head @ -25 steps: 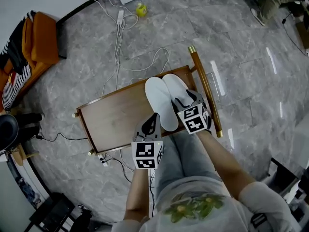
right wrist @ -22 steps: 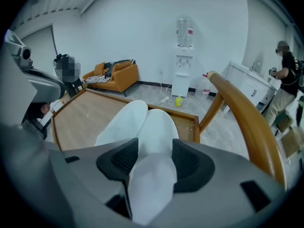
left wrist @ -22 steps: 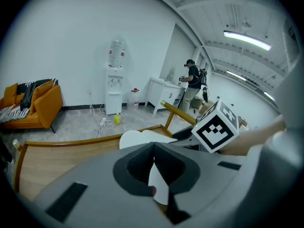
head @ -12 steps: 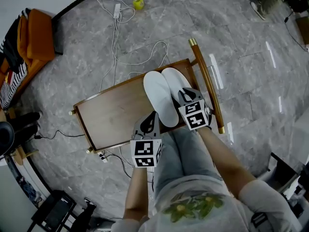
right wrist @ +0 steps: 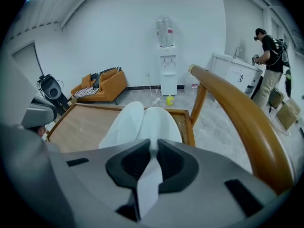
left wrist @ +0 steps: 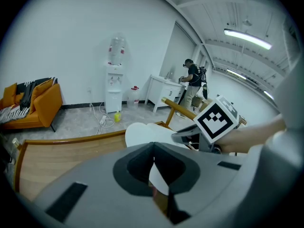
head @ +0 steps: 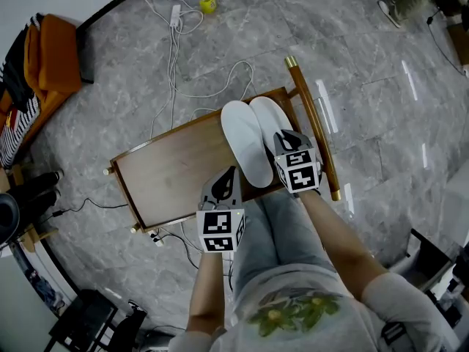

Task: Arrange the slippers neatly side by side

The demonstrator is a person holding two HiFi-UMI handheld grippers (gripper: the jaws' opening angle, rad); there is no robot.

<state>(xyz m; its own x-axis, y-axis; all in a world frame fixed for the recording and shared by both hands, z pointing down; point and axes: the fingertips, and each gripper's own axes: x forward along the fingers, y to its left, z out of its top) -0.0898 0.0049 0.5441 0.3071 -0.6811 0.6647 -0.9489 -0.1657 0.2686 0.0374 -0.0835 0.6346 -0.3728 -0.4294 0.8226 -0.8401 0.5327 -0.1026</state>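
Two white slippers lie side by side, toes pointing away, on a wooden tray table (head: pixel 172 174). The left slipper (head: pixel 245 152) touches the right slipper (head: pixel 268 118). My right gripper (head: pixel 286 138) has just been closing, and its jaws now pinch the heel edge of the right slipper (right wrist: pixel 159 122), with white material between them (right wrist: pixel 153 151). My left gripper (head: pixel 228 174) stands shut just short of the left slipper's heel (left wrist: pixel 141 133). Nothing is held between its fingers (left wrist: pixel 153 148).
A round wooden rail (head: pixel 312 127) runs along the table's right side, close beside my right gripper. White cables (head: pixel 183 64) and a yellow bottle (head: pixel 209 4) lie on the grey floor beyond. An orange sofa (head: pixel 51 57) stands far left. A person (left wrist: pixel 192 82) stands at a far counter.
The right gripper's jaws have gone from wide open to closed on the right slipper's heel, and its marker cube has rolled a little. The left gripper has stayed in place, shut.
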